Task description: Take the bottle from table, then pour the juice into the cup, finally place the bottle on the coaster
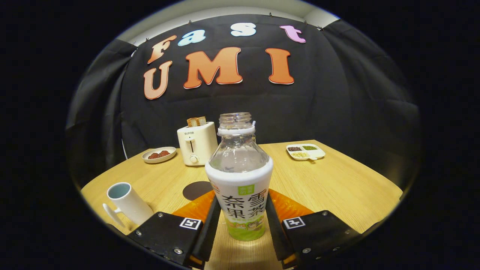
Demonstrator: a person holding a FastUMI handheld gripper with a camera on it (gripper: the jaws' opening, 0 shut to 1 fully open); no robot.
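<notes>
Both fingers of my gripper (242, 221) press the bottle (240, 180), which stands upright and capless between them on the table (337, 183). Left of the fingers I see the white cup (127, 204); just beyond the left finger lies the dark round coaster (197, 189); further back, a plate (159, 154), toaster (197, 143), then a divided tray (305, 151)

We see a staged booth dressed as a home breakfast corner: a black cloth wall (337, 97) behind a wooden table (337, 183) bearing a toaster (197, 144) with bread, a snack plate (159, 154) and a divided dish (305, 152).

The gripper (242, 219) has both fingers pressed on the bottle (240, 183).
</notes>
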